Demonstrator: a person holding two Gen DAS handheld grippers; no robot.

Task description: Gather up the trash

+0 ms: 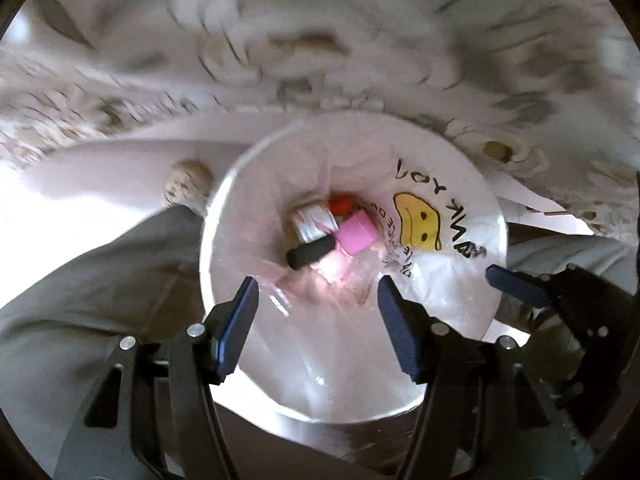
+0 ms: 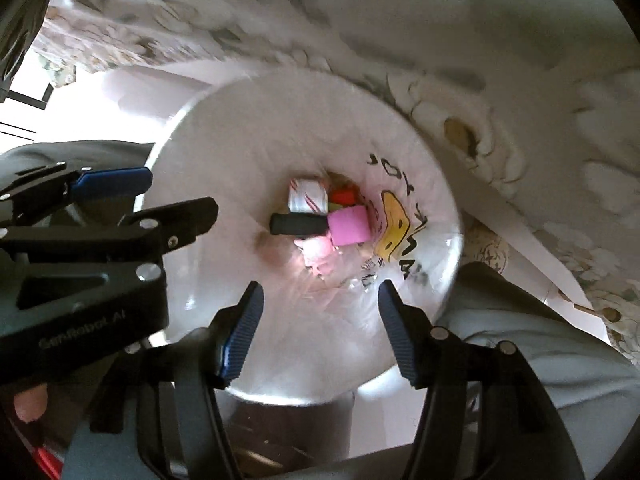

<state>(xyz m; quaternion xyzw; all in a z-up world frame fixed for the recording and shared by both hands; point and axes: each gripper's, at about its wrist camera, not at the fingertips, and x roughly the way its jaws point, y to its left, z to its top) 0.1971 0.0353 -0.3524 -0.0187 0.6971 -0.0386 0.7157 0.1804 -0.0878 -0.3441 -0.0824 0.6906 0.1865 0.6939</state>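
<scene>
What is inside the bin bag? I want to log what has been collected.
In the bin bag: a pink block, a black stick-like item, a white wrapper and something red. Whatever lies beneath them is covered.

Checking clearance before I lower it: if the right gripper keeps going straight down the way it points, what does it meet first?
The right gripper, open and empty, points into the bag-lined bin. It would likely meet the bag or the pink trash at the bottom first; depth is unclear.
</scene>
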